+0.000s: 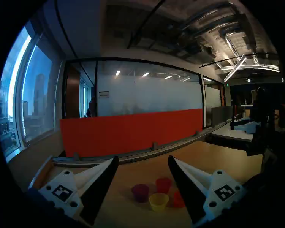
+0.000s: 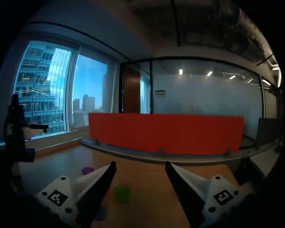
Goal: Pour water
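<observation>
Both grippers empty, jaws apart. Left gripper [image 1: 142,157] hangs over the table [image 1: 218,159]; purple cup [image 1: 140,192], red cup [image 1: 163,185] and yellow cup [image 1: 158,201] sit clustered between its fingers. Right gripper [image 2: 140,163] faces a green cup [image 2: 122,193]. Can't tell which holds water. I'd centre one cup, clamp mid-wall and keep it upright.

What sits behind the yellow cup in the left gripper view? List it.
Behind the yellow cup on the wooden table stands a red cup, with a dark purple cup to its left. An orange cup alongside is partly covered by a gripper finger.
</observation>
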Motion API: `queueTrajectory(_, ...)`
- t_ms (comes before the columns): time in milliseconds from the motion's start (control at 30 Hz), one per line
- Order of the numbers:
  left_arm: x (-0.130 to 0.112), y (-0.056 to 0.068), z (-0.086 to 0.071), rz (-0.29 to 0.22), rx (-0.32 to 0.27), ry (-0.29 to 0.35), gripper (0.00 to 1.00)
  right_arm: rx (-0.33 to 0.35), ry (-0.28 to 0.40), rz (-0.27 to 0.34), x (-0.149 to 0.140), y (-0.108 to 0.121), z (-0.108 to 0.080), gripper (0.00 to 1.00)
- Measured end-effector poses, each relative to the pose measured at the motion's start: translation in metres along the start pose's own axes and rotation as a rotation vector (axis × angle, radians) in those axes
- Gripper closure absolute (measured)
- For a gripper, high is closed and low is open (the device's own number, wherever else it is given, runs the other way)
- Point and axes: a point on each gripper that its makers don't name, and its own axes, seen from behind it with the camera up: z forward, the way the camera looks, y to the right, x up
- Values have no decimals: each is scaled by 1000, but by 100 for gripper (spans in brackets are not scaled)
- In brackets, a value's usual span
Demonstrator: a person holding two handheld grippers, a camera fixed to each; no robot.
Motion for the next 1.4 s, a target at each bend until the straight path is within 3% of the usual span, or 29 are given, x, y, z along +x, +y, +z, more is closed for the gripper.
queueTrajectory(900,-14,30,1,24,-171,-59,4,43,-87,-41,-21,-12,9,0)
queueTrajectory(1400,-50,65,2,95,-294,-131,4,48,-131,-50,-37,-12,13,0)
